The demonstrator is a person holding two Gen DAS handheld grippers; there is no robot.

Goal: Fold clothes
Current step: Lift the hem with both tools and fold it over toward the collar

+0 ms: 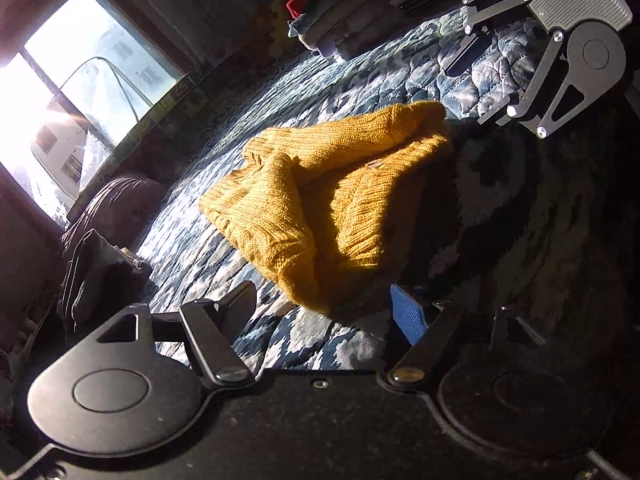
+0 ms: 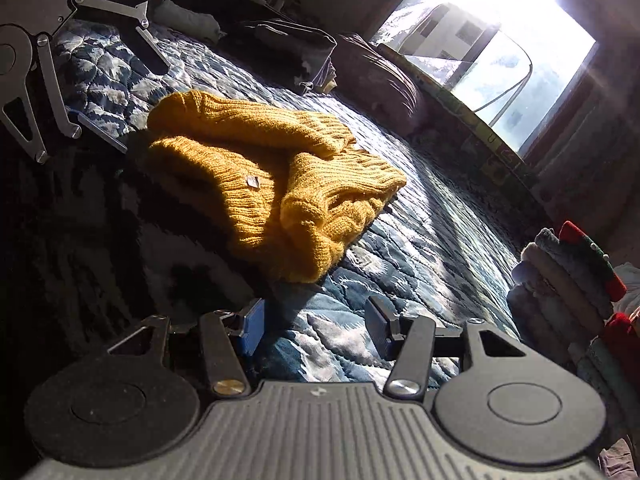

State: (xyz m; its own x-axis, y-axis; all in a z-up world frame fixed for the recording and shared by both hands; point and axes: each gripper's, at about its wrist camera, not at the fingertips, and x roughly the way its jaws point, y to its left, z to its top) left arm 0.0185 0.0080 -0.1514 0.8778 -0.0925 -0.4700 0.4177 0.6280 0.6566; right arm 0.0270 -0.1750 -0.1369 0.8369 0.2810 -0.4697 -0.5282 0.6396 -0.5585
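Observation:
A mustard-yellow knitted sweater (image 1: 320,200) lies folded into a thick bundle on the blue-and-white quilted bedspread (image 1: 344,80), half in sunlight and half in shadow. In the right wrist view the sweater (image 2: 260,176) shows a small button near its middle. My left gripper (image 1: 324,312) is open just short of the bundle's near edge, holding nothing. My right gripper (image 2: 316,328) is also open over bare quilt (image 2: 420,248), a little short of the sweater. Each gripper shows in the other's view: the right one (image 1: 480,80) beyond the sweater, the left one (image 2: 124,100) at the upper left.
A stack of folded clothes (image 1: 352,12), with a red-and-green item on top, stands at the bed's far side; the same stack (image 2: 568,280) sits at the right. Dark bags and pillows (image 1: 104,240) lie by the bright window (image 1: 80,100).

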